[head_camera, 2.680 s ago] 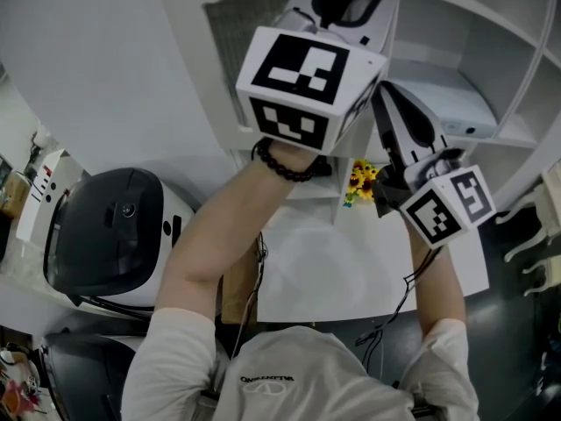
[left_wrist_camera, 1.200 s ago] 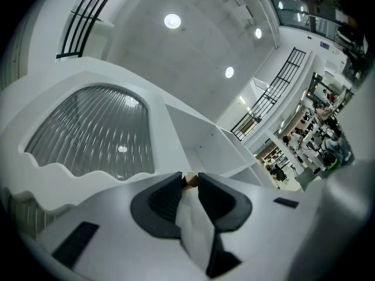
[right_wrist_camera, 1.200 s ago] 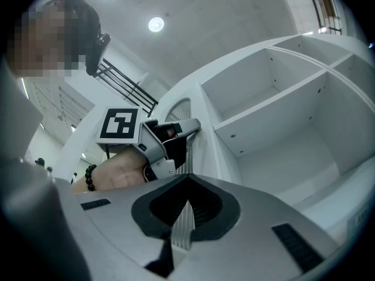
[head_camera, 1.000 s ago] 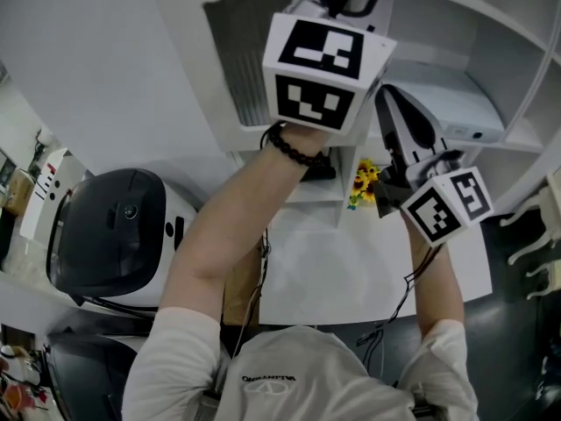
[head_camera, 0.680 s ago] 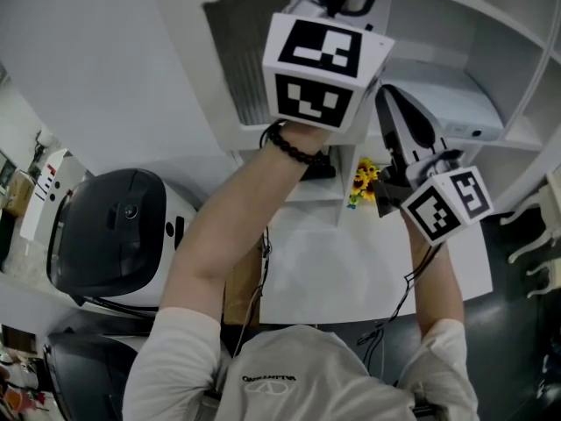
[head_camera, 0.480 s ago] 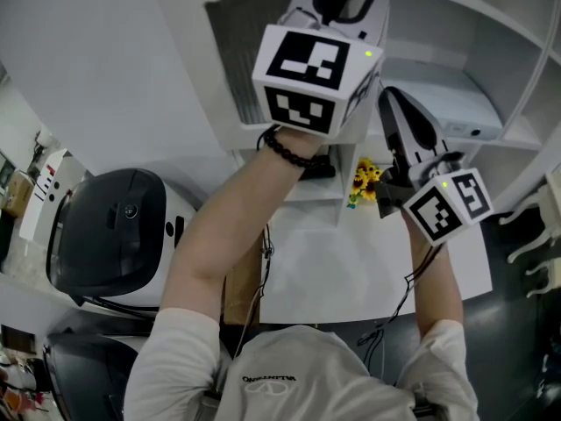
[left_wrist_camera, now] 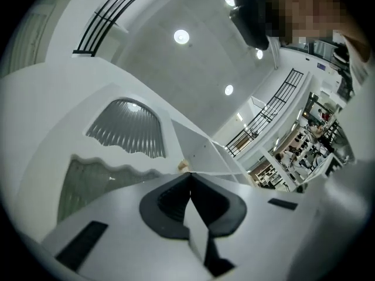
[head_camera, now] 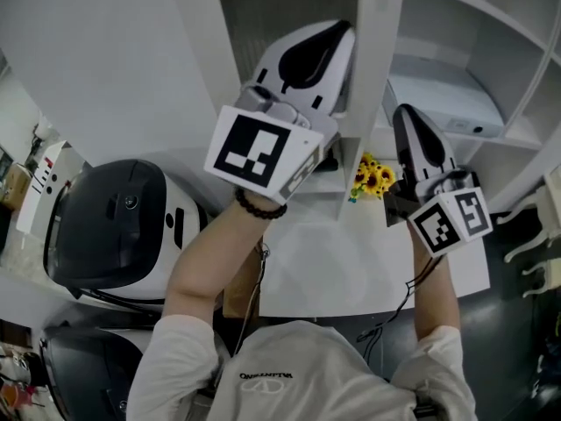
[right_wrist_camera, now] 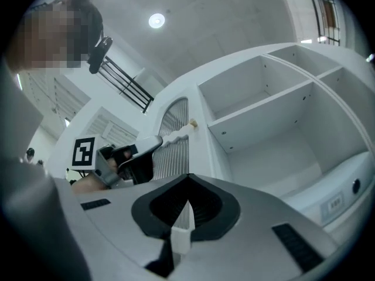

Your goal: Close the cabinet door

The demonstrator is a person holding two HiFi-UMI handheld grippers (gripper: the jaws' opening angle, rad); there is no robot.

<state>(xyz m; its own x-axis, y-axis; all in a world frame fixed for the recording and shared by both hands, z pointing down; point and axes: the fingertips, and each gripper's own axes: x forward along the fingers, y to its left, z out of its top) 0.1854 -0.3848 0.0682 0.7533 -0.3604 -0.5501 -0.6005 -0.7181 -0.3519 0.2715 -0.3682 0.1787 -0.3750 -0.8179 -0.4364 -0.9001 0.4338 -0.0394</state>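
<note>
A white tabletop [head_camera: 351,266] carries the open white cabinet [head_camera: 456,24] and a small bunch of yellow flowers [head_camera: 372,175] at its foot.

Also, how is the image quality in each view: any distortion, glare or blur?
Head view: dim and flat lighting, sharp, the cabinet edges bowed by the wide lens. Left gripper view: strong fisheye with black corners, ceiling lights blown out, the jaws near the lens soft. Right gripper view: same fisheye, the shelves curve strongly.
</note>
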